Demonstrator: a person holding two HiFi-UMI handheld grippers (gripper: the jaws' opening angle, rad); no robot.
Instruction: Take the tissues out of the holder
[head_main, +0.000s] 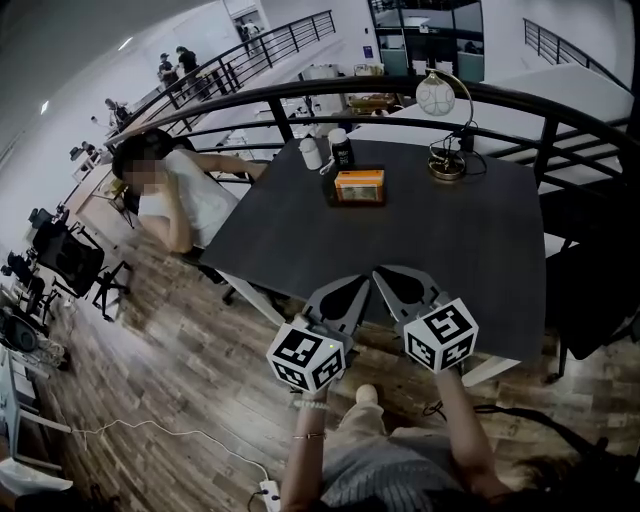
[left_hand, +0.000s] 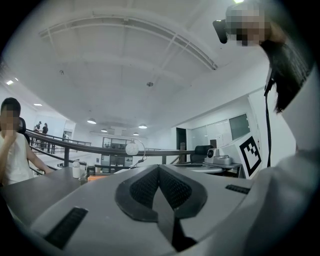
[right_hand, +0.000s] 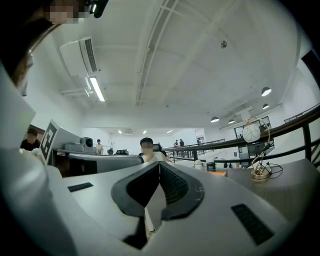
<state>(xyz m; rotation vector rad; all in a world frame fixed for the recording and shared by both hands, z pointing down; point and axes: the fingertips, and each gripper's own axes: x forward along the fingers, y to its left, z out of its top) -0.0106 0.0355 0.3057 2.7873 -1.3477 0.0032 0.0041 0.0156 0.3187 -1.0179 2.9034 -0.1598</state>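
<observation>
An orange tissue holder (head_main: 359, 187) stands on the far half of the dark table (head_main: 470, 260). It shows as a small orange strip in the left gripper view (left_hand: 96, 178) and the right gripper view (right_hand: 219, 172). My two grippers hang side by side over the table's near edge, well short of the holder. The left gripper (head_main: 350, 290) is shut with nothing between its pads. The right gripper (head_main: 398, 282) is likewise shut and empty. In each gripper view the jaws meet along a closed line, for the left gripper (left_hand: 159, 169) and for the right gripper (right_hand: 159, 165).
Behind the holder stand a white bottle (head_main: 311, 153) and a dark jar (head_main: 341, 148). A globe lamp (head_main: 437, 96) with a cabled base sits at the far right. A person (head_main: 170, 195) sits at the table's left side. A black railing (head_main: 400, 92) runs behind, and a dark chair (head_main: 600, 280) stands to the right.
</observation>
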